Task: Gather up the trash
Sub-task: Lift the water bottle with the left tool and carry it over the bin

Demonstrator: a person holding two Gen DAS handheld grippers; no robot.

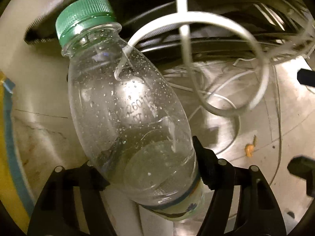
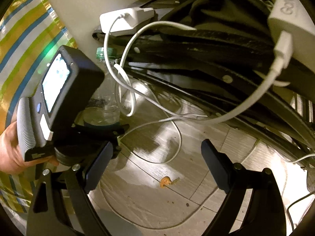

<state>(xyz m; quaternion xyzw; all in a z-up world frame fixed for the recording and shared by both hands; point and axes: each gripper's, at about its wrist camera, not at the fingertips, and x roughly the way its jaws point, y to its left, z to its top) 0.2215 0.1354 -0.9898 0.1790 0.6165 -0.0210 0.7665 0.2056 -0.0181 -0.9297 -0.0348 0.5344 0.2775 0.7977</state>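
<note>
Bottle [image 1: 126,106]: clear glossy plastic, droplets inside
Cap [image 1: 84,15]: green ribbed plastic
Cable [image 2: 157,27]: smooth white plastic
Floor [image 2: 157,196]: glossy wood-look planks

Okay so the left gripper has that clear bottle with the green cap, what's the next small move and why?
Probably lift the bottle straight up and slowly. The left gripper is clamped on its lower body, but a white cable loops close around the neck, so a slow rise lets it slip free of the loop before carrying it off. The right gripper hangs open and empty.
</note>
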